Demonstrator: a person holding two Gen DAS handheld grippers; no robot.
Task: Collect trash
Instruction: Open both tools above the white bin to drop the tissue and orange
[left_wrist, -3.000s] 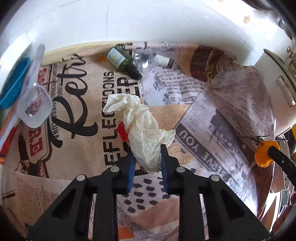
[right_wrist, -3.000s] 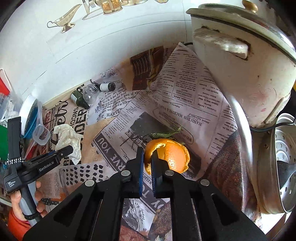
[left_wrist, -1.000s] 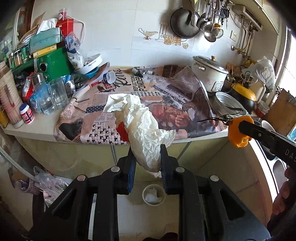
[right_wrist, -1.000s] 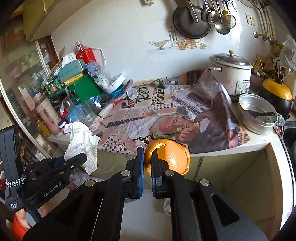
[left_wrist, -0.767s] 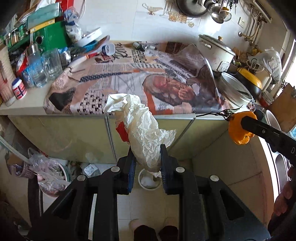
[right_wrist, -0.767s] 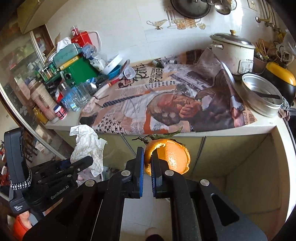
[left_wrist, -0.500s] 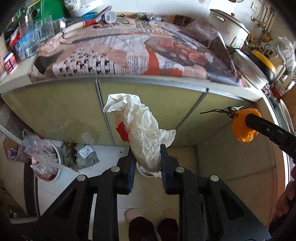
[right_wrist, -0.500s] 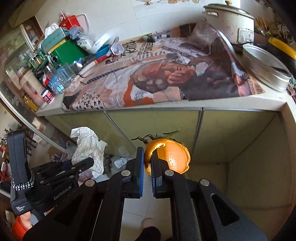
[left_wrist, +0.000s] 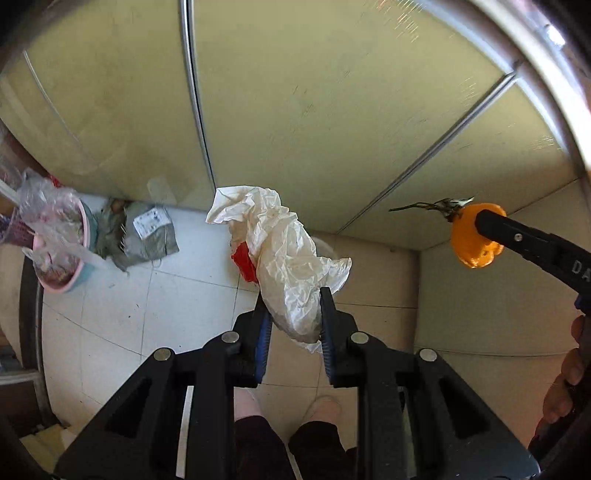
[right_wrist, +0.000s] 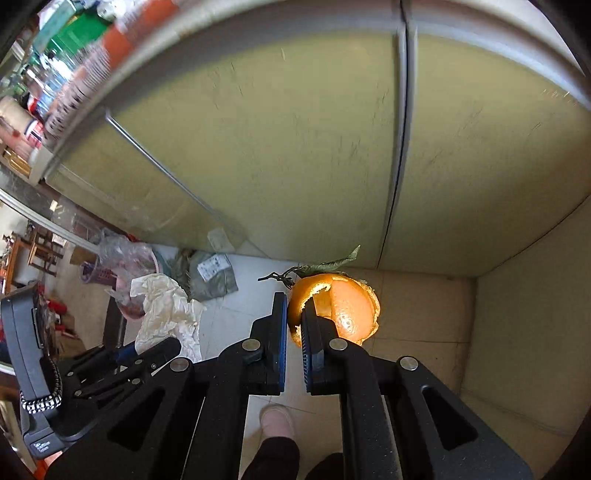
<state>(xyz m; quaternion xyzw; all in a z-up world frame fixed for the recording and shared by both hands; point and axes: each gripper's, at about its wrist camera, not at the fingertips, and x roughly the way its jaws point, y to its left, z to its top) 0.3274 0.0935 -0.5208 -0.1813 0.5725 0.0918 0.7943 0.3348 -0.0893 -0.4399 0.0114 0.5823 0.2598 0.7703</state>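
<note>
We have brought both tools down from the newspaper-covered surface, which filled the views a second ago; now the olive cabinet doors (left_wrist: 332, 110) fill them, with the tiled floor (left_wrist: 177, 295) close below. Our left tool (left_wrist: 293, 325) still clamps the crumpled white paper wad (left_wrist: 288, 258), its blue pads pressed against the wad's lower end, with a red scrap (left_wrist: 244, 263) showing at the wad's left side. Our right tool (right_wrist: 293, 325) is nearly closed on the edge of the orange peel (right_wrist: 343, 306), whose stem and leaf (right_wrist: 325, 266) point up and left; the grip looks unchanged. A pink bin (left_wrist: 62, 254) lined with clear plastic stands on the floor at left, a grey packet (left_wrist: 147, 236) beside it. Our slippered feet (left_wrist: 325, 406) show beneath the tools.
</note>
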